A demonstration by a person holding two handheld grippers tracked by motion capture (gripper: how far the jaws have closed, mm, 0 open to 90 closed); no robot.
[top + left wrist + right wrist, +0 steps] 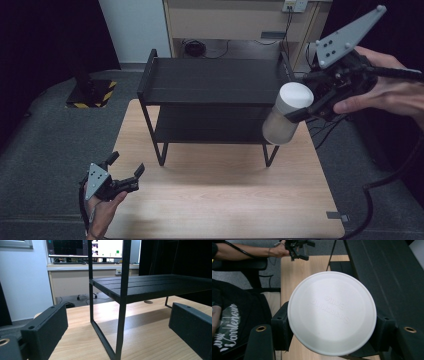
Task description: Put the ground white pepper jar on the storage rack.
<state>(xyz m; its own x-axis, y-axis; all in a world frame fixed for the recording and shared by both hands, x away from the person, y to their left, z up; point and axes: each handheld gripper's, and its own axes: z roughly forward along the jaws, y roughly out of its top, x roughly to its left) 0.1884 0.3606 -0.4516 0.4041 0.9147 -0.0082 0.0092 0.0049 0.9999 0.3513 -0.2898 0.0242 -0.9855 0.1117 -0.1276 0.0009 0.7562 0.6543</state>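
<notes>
I count two grippers, one shelf rack with two tiers, and one white-lidded jar. At the near left corner of the wooden table (225, 200) my left gripper (126, 170) sits low, its jaws spread wide with nothing between them; in the left gripper view they frame the rack's front leg and lower tier. The black rack (212, 80) stands in the middle toward the far edge, both tiers bare as far as I can see, though the lower one is mostly shadowed under the top. At the right, my right gripper (305, 107) holds the jar (287, 115) clamped by its sides, tilted, in the air just off the rack's right end, beside the top tier. In the right gripper view the lid (332, 312) covers the jar's body; raised lettering on it is too faint for me to read. The table's front half lies open, and the right edge is close under the jar.
</notes>
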